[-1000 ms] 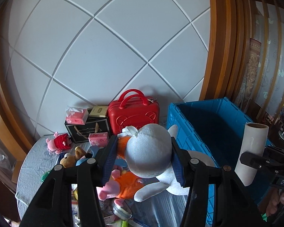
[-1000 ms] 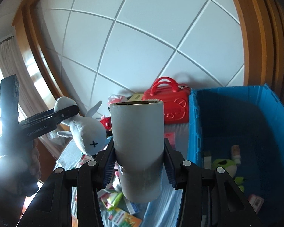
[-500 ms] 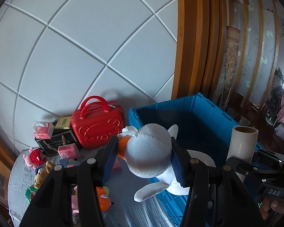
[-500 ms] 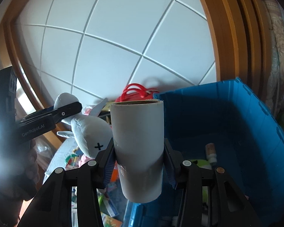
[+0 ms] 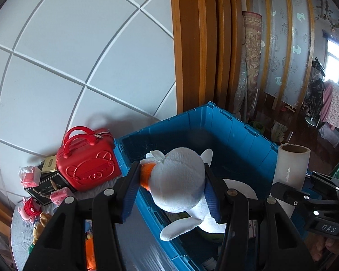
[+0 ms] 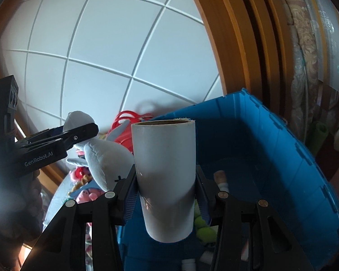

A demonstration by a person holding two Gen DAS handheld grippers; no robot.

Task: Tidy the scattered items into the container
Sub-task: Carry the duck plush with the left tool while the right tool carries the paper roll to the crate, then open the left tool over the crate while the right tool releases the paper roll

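- The left gripper point(image 5: 173, 192) fills the bottom centre of the left wrist view, its blue-padded fingers point(image 5: 130, 192) clamped on the head of a grey-white plush toy point(image 5: 177, 185).
- The plush toy hangs between the fingers with its white body and one limb drooping toward the lower centre of the frame, over the near wall of the blue container point(image 5: 241, 135).
- An orange patch on the toy shows just beside the left finger pad.
- The blue container takes up the centre and right of that view; small items lie on its floor at the bottom, too hidden to name.
- The right gripper point(image 6: 166, 194) sits at the bottom centre of the right wrist view, closed on a pale cardboard tube point(image 6: 165, 171) held upright, open end up.
- In the right wrist view the tube stands in front of the blue container's interior point(image 6: 271, 158), which fills the right half of the frame; a green plush piece point(image 6: 203, 228) and a small bottle-like item point(image 6: 220, 178) lie on its floor.
- The tube also appears at the right edge of the left wrist view point(image 5: 290, 169), above the container's right wall.
- A red handbag point(image 5: 85, 160) stands at centre left of the left wrist view, just beside the container's left wall, against the white panelled wall point(image 5: 79, 45).
- Left of the handbag sit a black box point(image 5: 47, 187) and pink tissue packs point(image 5: 30, 176); small plush toys point(image 5: 30, 207) lie at the lower left on the table point(image 5: 18, 237).
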